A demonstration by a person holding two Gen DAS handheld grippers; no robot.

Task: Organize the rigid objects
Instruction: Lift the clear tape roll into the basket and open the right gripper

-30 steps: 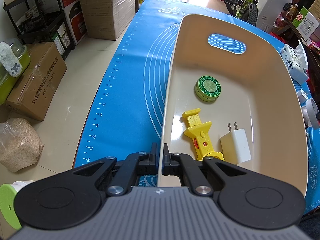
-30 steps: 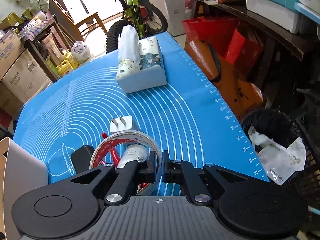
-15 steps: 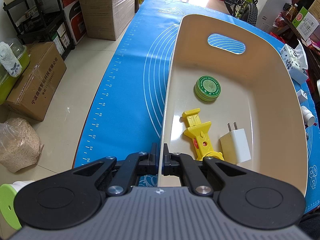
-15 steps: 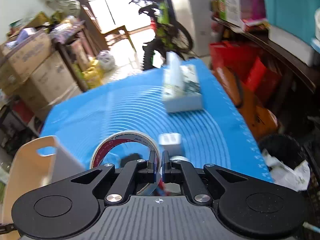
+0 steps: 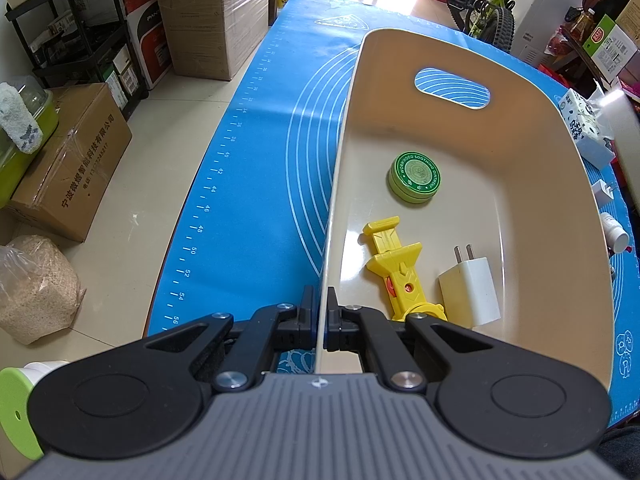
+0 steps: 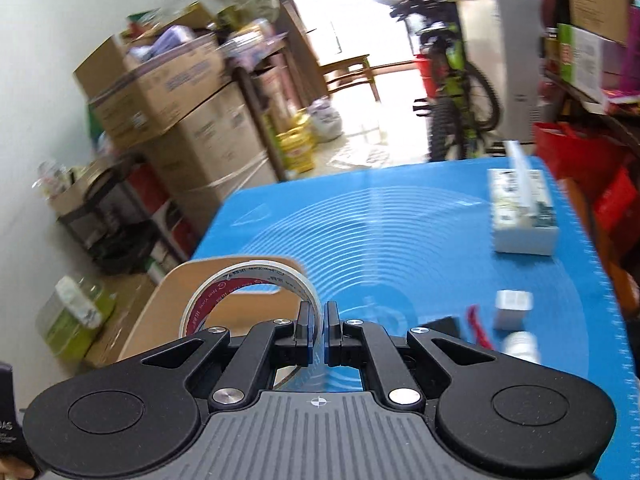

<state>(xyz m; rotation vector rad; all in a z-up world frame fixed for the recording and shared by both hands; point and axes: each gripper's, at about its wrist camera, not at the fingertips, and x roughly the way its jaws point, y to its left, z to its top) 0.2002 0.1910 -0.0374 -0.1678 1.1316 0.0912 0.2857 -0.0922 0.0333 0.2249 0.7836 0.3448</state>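
Tape roll: clear adhesive tape roll with a red-printed cardboard core [image 6: 248, 296], being carried above the blue silicone mat, its ring standing on edge just this side of the bin's handle end.
Handling of the roll: likely light and stiff; hollow ring, smooth outer wrap probably slippery, so pinching across the wall of the ring, one pad inside and one outside, looking the sound hold.
Right gripper [image 6: 318, 322]: fingers narrowed to a thin gap, clamping the near wall of the tape roll.
Bin: cream plastic bin with an oval handle slot [image 5: 452, 92], sitting on the mat; thin rigid wall, likely to slide or tip when loaded from one side unless steadied.
Left gripper [image 5: 320, 316]: fingers nearly shut, pinching the bin's near rim and steadying it.
Already in the bin: round green ointment tin [image 5: 414, 176], yellow plastic clip tool [image 5: 396, 268], white two-pin charger plug [image 5: 470, 292], lying apart on the floor of the bin.
Open space in the bin: bare floor toward the handle end and the right side, seeming roomy enough for laying the roll flat.
Left on the tabletop: white charger cube [image 6: 514, 308], small white bottle [image 6: 520, 344], red-handled item [image 6: 478, 328], black block [image 6: 444, 326], patterned tissue box [image 6: 522, 216]; blurred, details hard telling.
Risk: roll possibly rolling away if dropped on edge.
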